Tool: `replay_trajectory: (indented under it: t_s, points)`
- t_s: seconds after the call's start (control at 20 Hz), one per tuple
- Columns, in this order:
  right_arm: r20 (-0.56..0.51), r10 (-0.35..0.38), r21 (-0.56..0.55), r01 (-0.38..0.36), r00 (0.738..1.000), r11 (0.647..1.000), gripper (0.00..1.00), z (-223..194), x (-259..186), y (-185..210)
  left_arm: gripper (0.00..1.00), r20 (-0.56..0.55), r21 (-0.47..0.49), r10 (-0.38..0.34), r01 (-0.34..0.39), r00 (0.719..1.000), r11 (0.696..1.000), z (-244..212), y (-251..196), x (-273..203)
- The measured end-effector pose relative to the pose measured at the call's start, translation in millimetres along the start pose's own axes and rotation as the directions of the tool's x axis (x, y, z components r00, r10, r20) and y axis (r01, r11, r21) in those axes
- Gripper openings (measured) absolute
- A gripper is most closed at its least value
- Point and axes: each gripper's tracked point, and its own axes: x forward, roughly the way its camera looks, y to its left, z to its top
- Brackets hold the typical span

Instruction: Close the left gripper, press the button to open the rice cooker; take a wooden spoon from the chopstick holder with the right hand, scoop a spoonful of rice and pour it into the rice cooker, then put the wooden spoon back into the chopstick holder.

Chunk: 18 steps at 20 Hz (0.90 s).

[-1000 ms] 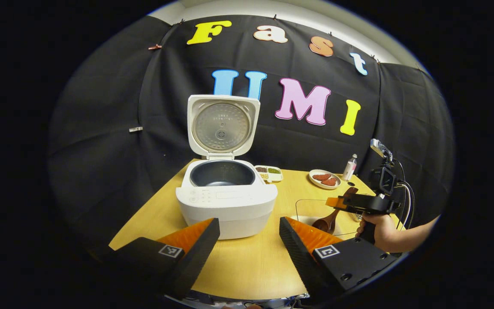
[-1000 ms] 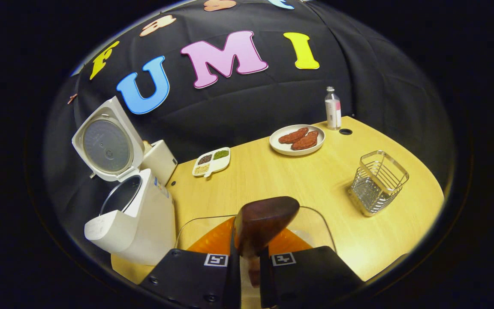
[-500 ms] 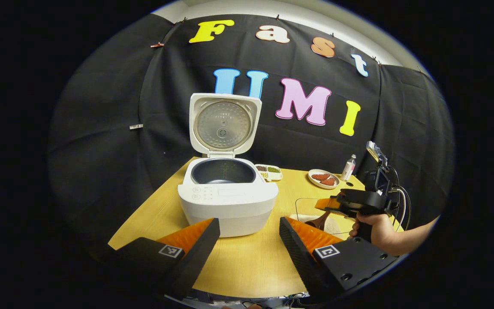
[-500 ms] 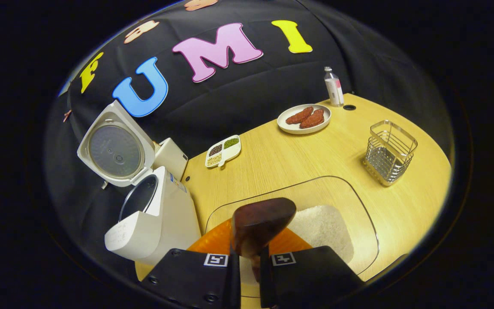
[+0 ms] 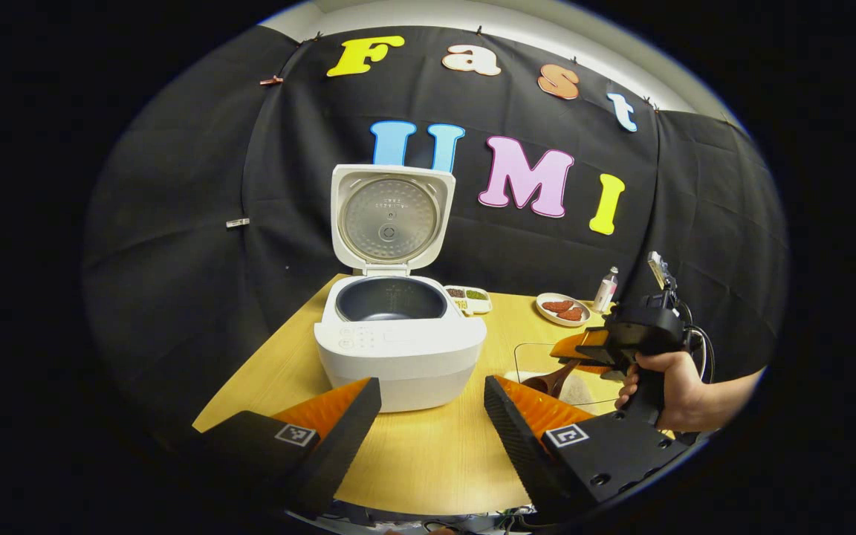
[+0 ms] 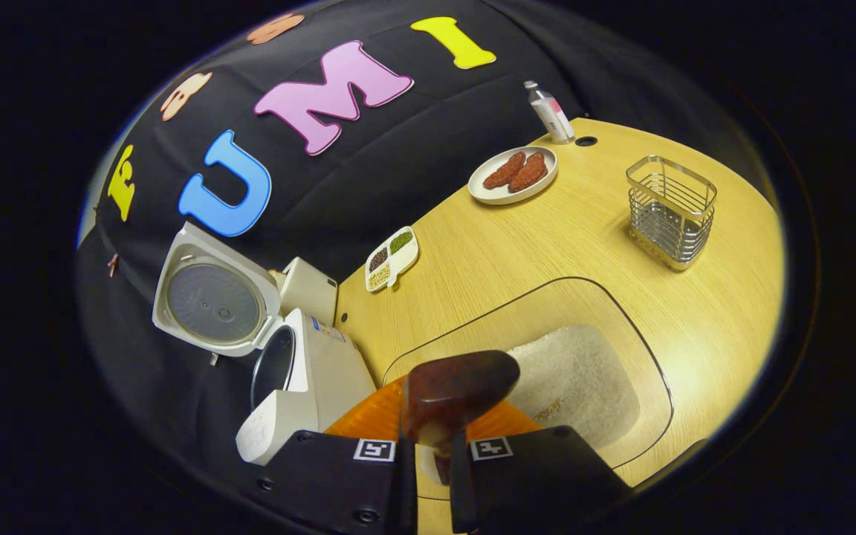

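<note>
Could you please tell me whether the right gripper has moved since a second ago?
Yes. In the left gripper view, the right gripper has tipped downward, lowering the wooden spoon toward the glass rice dish.

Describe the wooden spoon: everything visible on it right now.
The wooden spoon is dark brown wood with a glossy, rounded bowl. The right gripper is shut on its handle, so most of the handle is hidden between the fingers. The bowl points forward and down over the clear dish of white rice, at the near edge of the rice pile. In the left gripper view it slants down from the gripper toward the dish. Whether it touches the rice can't be told.
</note>
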Motion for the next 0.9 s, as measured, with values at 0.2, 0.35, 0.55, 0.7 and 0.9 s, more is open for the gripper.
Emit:
replay_trajectory:
  t_s: [0.2,0.35,0.55,0.7,0.9]
  points:
    - [0.021,0.003,0.066,-0.004,1.000,0.998,0.22,17,-11,-11,0.96,0.012,0.040,0.007,-0.008,1.000,0.999,4,3,-3]
    - [0.036,0.009,0.117,-0.013,0.999,0.993,0.22,31,-20,-16,0.96,0.039,0.069,0.025,-0.028,0.999,0.997,17,13,-4]
    - [0.039,0.023,0.188,-0.029,0.999,0.982,0.22,48,-26,-21,0.96,0.038,0.037,0.035,-0.036,0.999,0.999,19,24,-5]
    - [0.059,0.036,0.223,-0.048,0.998,0.974,0.22,66,-36,-19,0.96,0.021,0.007,0.045,-0.046,0.999,0.999,10,29,-5]
    - [0.070,0.052,0.252,-0.068,0.996,0.965,0.22,86,-49,-11,0.96,0.011,-0.022,0.046,-0.046,0.999,0.999,2,30,-10]
